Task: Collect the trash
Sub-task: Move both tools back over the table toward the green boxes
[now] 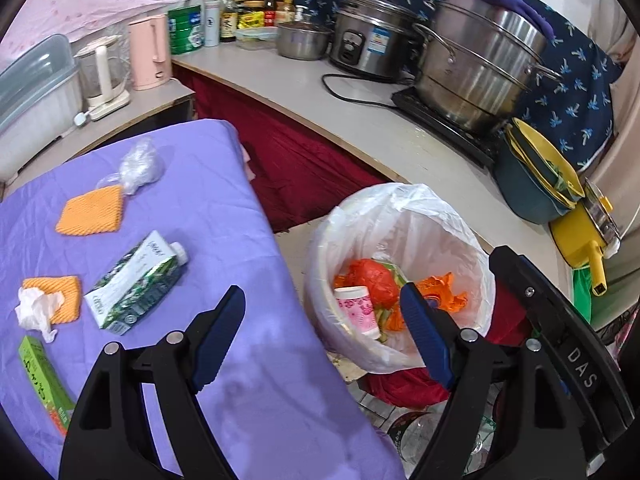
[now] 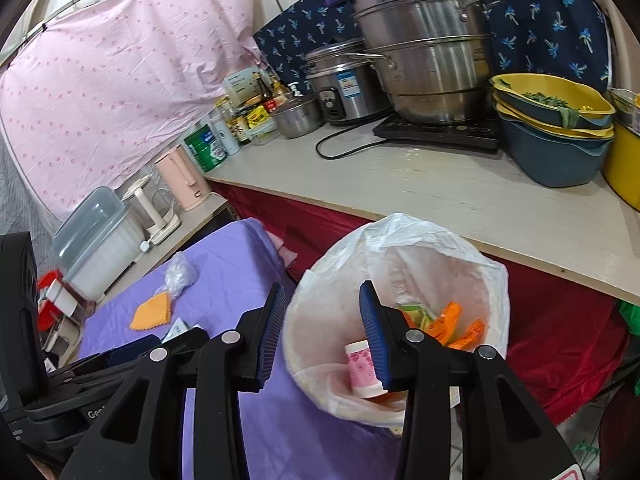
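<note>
A white-lined trash bin [image 1: 476, 280] [image 2: 304, 344] stands beside the purple-covered table [image 1: 224, 208] [image 2: 224, 272]. Inside lie a pink floral cup [image 1: 358, 310] [image 2: 362, 368], a red bag [image 1: 370, 278] and orange scraps [image 1: 444, 294] [image 2: 452, 320]. On the table lie a green-white carton [image 1: 134, 284], two orange foam nets [image 1: 91, 211] [image 1: 60, 294] [image 2: 152, 312], a crumpled tissue [image 1: 36, 310], a clear plastic bag [image 1: 138, 166] [image 2: 180, 274] and a green box [image 1: 44, 384]. My left gripper [image 1: 324, 300] is open and empty over the table edge. My right gripper [image 2: 322, 304] is open and empty over the bin's rim.
A counter [image 1: 312, 96] [image 2: 440, 184] behind the bin carries steel pots [image 1: 480, 60] [image 2: 424, 40], a rice cooker [image 1: 372, 40], stacked yellow and blue basins [image 2: 556, 128], bottles and a pink kettle [image 1: 150, 52]. A red cloth [image 1: 304, 160] hangs below it.
</note>
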`<state>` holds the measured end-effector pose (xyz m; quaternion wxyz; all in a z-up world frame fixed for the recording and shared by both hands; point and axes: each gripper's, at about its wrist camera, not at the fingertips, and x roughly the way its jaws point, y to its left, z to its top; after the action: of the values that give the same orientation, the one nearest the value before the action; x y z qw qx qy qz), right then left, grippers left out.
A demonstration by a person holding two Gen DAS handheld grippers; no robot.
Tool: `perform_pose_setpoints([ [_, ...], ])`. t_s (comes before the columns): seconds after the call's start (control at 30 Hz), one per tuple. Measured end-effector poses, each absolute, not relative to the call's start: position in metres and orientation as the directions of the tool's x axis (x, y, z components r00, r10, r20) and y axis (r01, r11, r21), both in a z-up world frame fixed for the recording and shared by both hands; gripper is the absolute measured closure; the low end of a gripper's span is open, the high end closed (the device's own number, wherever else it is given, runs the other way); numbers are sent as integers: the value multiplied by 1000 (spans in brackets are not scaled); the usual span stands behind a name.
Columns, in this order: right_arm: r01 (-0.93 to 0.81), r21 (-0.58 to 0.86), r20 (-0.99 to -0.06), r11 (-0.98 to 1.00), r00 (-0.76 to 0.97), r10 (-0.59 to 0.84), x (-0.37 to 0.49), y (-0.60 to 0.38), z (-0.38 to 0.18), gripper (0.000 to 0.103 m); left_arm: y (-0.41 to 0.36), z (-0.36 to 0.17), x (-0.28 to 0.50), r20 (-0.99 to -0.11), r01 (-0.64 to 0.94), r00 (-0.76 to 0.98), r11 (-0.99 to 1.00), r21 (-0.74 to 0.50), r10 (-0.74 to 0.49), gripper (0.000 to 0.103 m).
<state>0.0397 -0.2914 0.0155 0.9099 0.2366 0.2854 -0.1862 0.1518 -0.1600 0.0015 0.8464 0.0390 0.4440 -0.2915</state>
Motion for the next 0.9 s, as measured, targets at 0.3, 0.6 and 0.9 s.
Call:
perform_pose_setpoints([
  [0.3,395,314,-615,863,778,-132,61,-238,16,64,-88,4,161,-784,379,508,910,-168,-356,27],
  [0.6,321,315,-633,893,772,-55,83,-187,8,64,5,-12,175,-818,183,527,970,-157,-232,27],
  [0.9,262,314,-658,913,753,10,104,-141,-7,57,84,-44,179,-867,-20,488,992,-123,-98,27],
])
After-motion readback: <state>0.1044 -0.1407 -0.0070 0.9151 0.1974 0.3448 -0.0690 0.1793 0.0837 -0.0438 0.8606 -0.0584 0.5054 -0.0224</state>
